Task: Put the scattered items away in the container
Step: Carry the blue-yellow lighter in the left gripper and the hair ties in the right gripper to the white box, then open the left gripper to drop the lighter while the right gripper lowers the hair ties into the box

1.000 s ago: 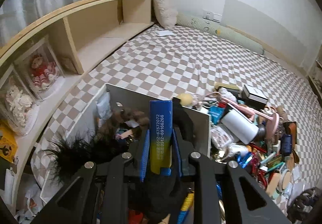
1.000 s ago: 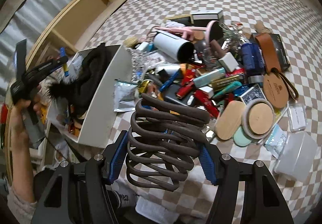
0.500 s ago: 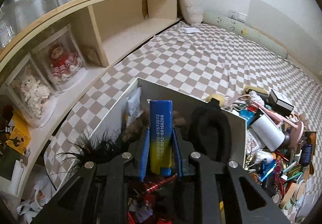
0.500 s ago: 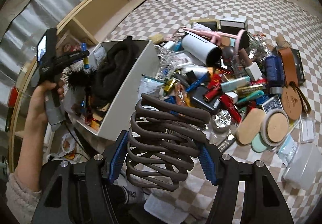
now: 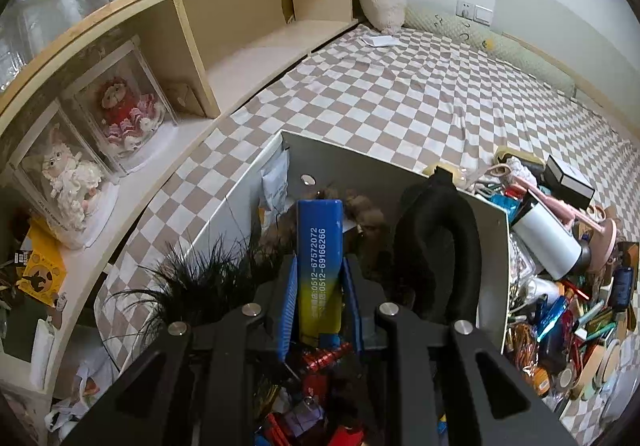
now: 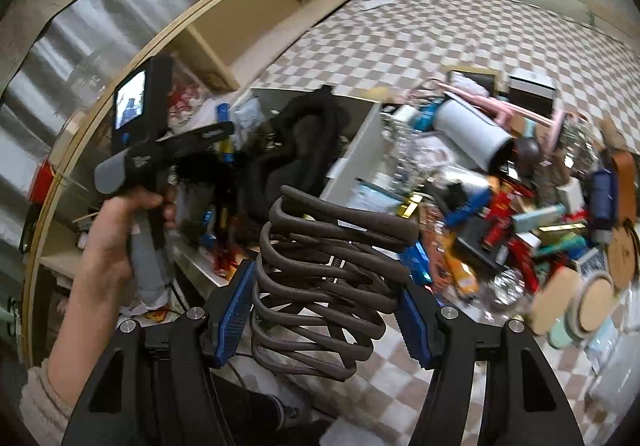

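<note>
In the left wrist view the left tongs [image 5: 319, 288] grip a blue and yellow stick [image 5: 319, 266] above the white box [image 5: 490, 246] below them. In the right wrist view the right tongs [image 6: 327, 310] grip a brown coil [image 6: 324, 278]; the box [image 6: 352, 149] lies ahead, the pile of small things [image 6: 520, 205] to its right.

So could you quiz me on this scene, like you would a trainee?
1. True or false: the left gripper holds a blue and yellow bar.
2. What is clamped in the right gripper? A) a white cylinder B) a brown coil C) a pink mirror
3. Fill in: the bar hangs over the white ____.

Key:
1. True; the jaws press on its sides.
2. B, the brown coil; the white cylinder lies in the pile.
3. Box, already partly filled.
</note>
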